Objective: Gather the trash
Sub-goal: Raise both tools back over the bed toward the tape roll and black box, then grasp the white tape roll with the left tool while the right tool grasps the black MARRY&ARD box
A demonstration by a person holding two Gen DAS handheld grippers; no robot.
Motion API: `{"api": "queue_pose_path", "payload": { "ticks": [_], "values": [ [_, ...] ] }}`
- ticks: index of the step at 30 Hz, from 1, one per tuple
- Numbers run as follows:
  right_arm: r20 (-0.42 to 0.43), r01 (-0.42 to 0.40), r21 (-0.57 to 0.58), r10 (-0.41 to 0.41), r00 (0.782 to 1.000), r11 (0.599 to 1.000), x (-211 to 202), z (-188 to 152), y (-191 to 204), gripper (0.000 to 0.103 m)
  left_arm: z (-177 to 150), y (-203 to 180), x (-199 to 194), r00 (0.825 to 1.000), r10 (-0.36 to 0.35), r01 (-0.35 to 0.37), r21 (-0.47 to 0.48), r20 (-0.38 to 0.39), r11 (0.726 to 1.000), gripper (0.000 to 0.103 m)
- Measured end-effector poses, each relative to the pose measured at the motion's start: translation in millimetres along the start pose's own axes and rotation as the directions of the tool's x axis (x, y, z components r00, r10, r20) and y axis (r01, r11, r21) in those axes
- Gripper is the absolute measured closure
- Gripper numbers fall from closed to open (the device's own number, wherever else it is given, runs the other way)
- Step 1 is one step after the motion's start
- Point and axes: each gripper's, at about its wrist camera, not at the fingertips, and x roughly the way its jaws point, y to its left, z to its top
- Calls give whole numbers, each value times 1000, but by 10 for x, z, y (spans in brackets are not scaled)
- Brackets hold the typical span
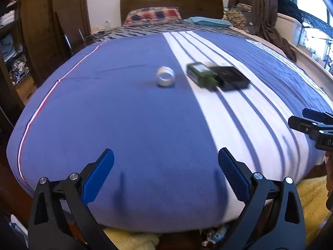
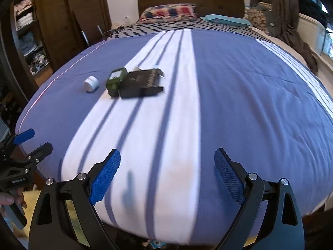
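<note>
Three pieces of trash lie on the bed's blue and white striped cover. A small white cup lies on its side on the blue part. Beside it sit a green carton and a flat black box, touching each other on the white stripe. My left gripper hovers open over the foot of the bed, well short of the cup. My right gripper is open too, empty, near the foot edge. Each gripper shows at the edge of the other's view.
Pillows and a wooden headboard are at the far end. A wooden wardrobe with clothes stands on the left, curtains and a window on the right. A yellow rug and some wrappers lie on the floor below the bed's foot.
</note>
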Motion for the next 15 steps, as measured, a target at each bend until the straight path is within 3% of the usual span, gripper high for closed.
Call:
{"api": "queue_pose_path", "payload": {
  "ticks": [6,15],
  "values": [
    [17,-33,8,33,999,999,296,367,155,12,197,155,193,1000,11,-11,-16,-9,1000,8],
    [9,-16,-68,17,1000,998,693,653,452,14,342,190,446,999,-1,0,-15,-33,1000,8]
  ]
}}
